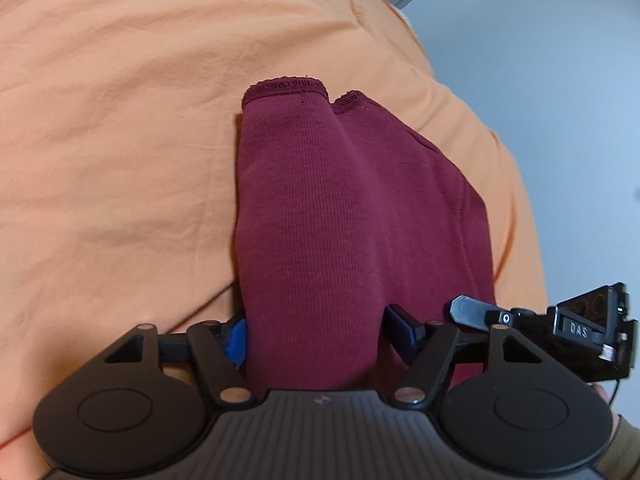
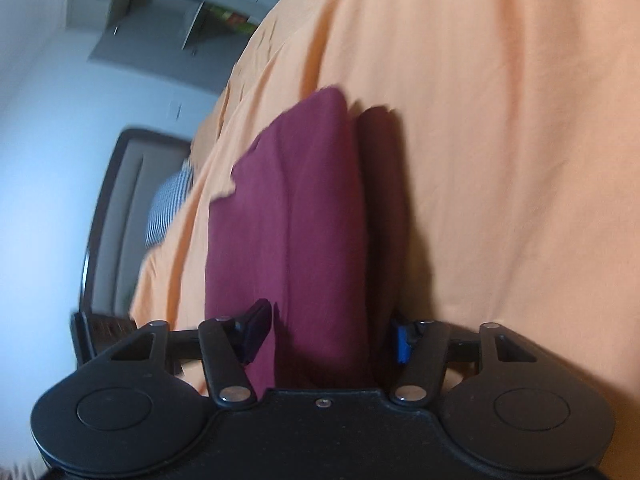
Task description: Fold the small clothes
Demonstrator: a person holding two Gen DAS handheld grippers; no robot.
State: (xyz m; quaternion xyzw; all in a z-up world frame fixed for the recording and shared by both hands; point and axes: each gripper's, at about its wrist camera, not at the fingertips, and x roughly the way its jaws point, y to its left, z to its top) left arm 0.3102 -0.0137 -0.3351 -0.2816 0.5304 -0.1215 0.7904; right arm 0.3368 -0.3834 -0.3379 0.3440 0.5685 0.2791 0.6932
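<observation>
Maroon garment (image 1: 340, 208) hangs over an orange bed sheet (image 1: 120, 140), held up at its near edge by both grippers. The sheet spreads wide and bare to the left in the left wrist view and to the right in the right wrist view; its edge falls away toward a pale wall (image 1: 540, 80), and in the right wrist view toward a dark-framed headboard (image 2: 116, 208) and a checked pillow (image 2: 168, 204).

The cloth is a fine ribbed knit, doubled into thick folds, with two stitched hems (image 1: 288, 84) at its far end. The right wrist view is blurred, and there the cloth shows a lit fold beside a shadowed one (image 2: 380, 200).

The left gripper (image 1: 320, 332) has its jaws partly closed, the blue pads (image 1: 236, 340) pressing the bundled fabric from both sides. The right gripper (image 2: 332, 336) likewise clamps the cloth between its pads (image 2: 402, 340). The right gripper's body also shows at the right edge of the left wrist view, just beside the garment.
</observation>
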